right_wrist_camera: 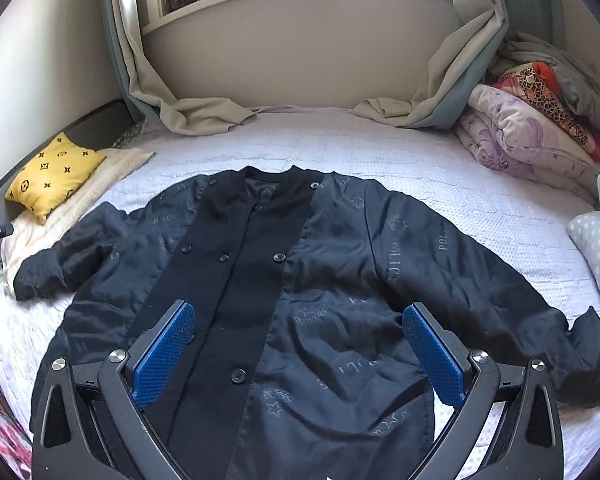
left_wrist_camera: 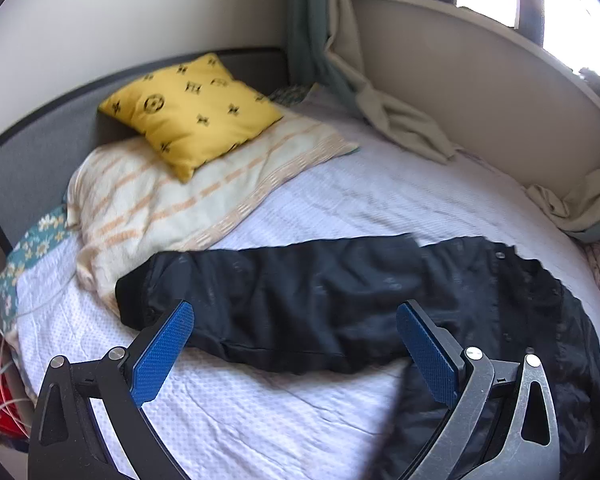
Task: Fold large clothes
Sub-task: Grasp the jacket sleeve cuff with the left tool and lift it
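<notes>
The right tongs (right_wrist_camera: 298, 354) are wide open and hold nothing. They hang over the lower front of the black jacket (right_wrist_camera: 300, 280). The left tongs (left_wrist_camera: 294, 356) are wide open too, and empty. They hang over the jacket's left sleeve (left_wrist_camera: 268, 300).

The jacket lies flat in the middle of the bed (right_wrist_camera: 380, 148), front side up. Its collar (right_wrist_camera: 276, 184) points to the far edge of the bed, under the window. Its bottom hem is at the near edge, so the body runs from near edge to far edge. The two sleeves stick out sideways. One reaches toward the pillow end of the bed, where the yellow pillow (left_wrist_camera: 192, 112) sits. The other sleeve (right_wrist_camera: 540, 336) reaches toward the end with the folded blankets (right_wrist_camera: 516, 132).

I think the folding has not started yet, because the jacket is spread out with nothing folded over. The next move looks like this: each tongs must go down to a sleeve, pinch only that cloth, and bring it across the chest. The cloth is soft and slippery, so it may slide or bunch up.
</notes>
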The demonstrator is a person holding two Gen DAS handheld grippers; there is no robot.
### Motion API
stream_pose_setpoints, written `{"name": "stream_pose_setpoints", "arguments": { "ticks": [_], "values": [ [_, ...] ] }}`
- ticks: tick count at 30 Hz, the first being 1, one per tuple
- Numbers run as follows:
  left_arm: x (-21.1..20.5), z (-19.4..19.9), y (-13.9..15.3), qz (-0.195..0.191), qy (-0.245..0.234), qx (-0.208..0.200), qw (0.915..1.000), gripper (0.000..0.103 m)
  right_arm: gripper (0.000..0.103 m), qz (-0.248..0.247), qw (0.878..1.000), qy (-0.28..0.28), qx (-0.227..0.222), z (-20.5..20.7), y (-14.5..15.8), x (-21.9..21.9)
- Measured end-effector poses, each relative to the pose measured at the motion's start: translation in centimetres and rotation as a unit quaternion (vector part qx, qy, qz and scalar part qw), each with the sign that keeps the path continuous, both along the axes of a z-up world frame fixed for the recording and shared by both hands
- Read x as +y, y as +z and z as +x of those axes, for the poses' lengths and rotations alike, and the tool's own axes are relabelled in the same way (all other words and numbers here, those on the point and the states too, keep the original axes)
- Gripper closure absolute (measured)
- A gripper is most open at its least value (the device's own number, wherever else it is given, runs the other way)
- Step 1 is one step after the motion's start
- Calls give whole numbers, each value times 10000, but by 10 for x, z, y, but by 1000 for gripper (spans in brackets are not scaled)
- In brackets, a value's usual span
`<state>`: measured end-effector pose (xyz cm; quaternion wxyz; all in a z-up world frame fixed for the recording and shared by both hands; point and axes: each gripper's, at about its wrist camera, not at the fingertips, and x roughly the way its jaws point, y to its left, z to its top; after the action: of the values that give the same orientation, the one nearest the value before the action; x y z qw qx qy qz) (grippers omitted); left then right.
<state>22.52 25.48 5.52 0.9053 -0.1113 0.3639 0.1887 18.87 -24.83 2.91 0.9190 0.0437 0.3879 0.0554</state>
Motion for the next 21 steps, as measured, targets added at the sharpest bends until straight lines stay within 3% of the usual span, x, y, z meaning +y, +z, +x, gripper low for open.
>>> {"name": "stream_pose_setpoints", "arguments": {
  "ticks": [4, 7, 9, 12, 16, 21],
  "values": [
    [40, -6, -20, -815, 251, -41, 9963, 2, 0, 162, 9997, -104, 165, 2, -8, -9],
    [69, -18, -25, -1638, 378, -432, 9848, 2, 0, 209, 9993, -139, 290, 7, -15, -10],
    [80, -24, -29, -1808, 546, -555, 9804, 2, 0, 218, 9990, -149, 370, 11, -20, -9],
    [90, -22, -43, -2022, 691, -388, 9761, 6, 0, 229, 9985, -133, 471, 15, -25, -7],
    [108, -12, -81, -2613, 965, 78, 9604, 24, 0, 229, 9982, -110, 535, 15, -28, -6],
    [131, -12, -117, -3238, 1522, 177, 9336, 30, 0, 234, 9982, -157, 526, 15, -27, -9]
  ]
}}
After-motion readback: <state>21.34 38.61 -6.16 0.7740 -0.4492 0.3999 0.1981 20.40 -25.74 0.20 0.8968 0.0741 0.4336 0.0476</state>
